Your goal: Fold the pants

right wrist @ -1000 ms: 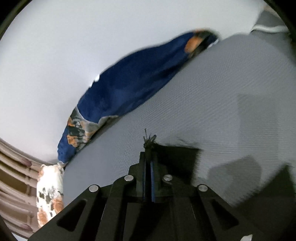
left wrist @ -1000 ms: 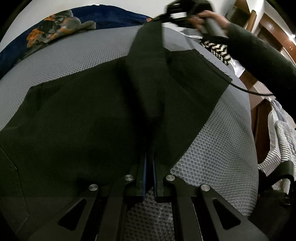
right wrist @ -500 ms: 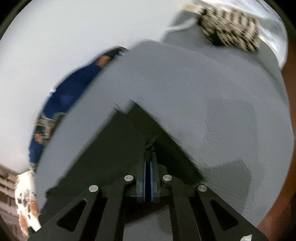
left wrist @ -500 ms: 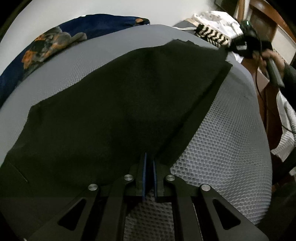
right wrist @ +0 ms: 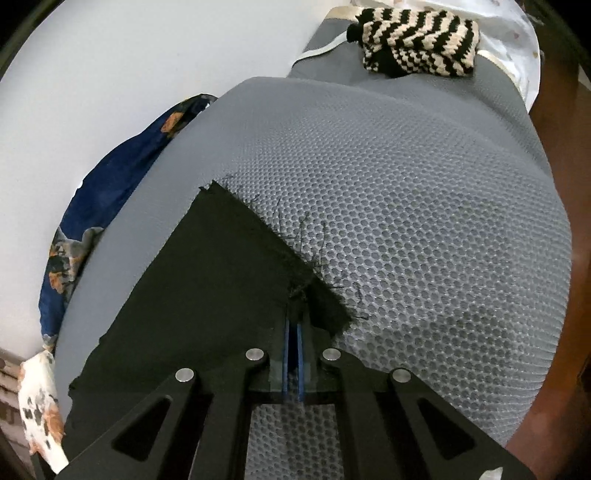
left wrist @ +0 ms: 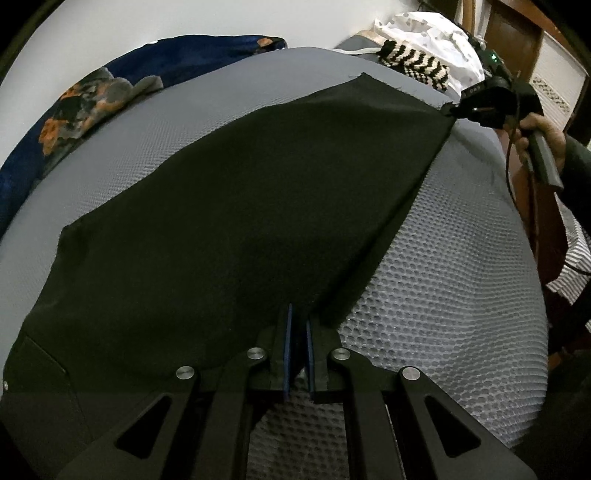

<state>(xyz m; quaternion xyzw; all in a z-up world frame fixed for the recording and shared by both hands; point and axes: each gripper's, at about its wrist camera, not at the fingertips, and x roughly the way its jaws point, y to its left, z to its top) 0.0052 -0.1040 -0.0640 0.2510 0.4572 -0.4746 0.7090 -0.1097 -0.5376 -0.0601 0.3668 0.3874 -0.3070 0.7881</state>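
Black pants [left wrist: 236,206] lie spread over a grey mesh mattress [left wrist: 443,295]. My left gripper [left wrist: 298,314] is shut on the near edge of the fabric, close to the waist end. At the far right of the left wrist view, my right gripper [left wrist: 452,109] pinches the frayed leg hem, with a hand [left wrist: 543,136] on its handle. In the right wrist view the right gripper [right wrist: 295,314] is shut on that frayed hem corner of the pants [right wrist: 207,288], low over the mattress [right wrist: 424,221].
A blue patterned cloth [left wrist: 110,92] lies along the wall side of the bed. A black-and-white zigzag knit [right wrist: 417,37] and white spotted fabric [left wrist: 424,33] sit at the far end. Dark wooden furniture [left wrist: 524,192] and a striped cloth [left wrist: 576,258] border the right edge.
The right gripper swung the leg hem from over the middle of the pants out to the far right and lowered it, so the lifted leg now lies stretched flat. The left gripper stayed clamped.
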